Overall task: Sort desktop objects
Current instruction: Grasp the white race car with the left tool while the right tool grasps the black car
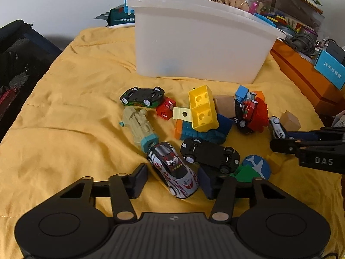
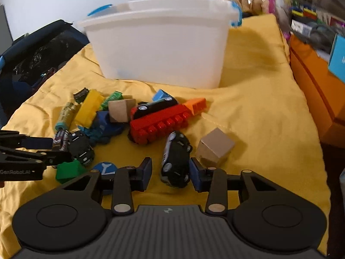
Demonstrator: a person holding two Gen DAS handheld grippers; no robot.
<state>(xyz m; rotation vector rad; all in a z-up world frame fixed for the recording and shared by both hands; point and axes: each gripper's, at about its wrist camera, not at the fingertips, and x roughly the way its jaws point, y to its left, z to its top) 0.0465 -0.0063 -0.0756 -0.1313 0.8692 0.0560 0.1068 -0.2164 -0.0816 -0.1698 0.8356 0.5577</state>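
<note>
My right gripper (image 2: 170, 173) gapes around the black car (image 2: 175, 159), nothing clenched; the wooden cube (image 2: 215, 146) crowds one finger, may snag; left gripper (image 1: 172, 180) released around the silver car (image 1: 172, 169).

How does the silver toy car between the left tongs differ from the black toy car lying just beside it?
The silver toy car stands on its wheels, roof up; the black toy car lies upside down, with its chassis and wheels showing. The silver one has printed red and black graphics, whereas the black one looks plain. The silver one sits between the open left tongs; the black one lies beyond them. Both rest on the yellow cloth.
</note>
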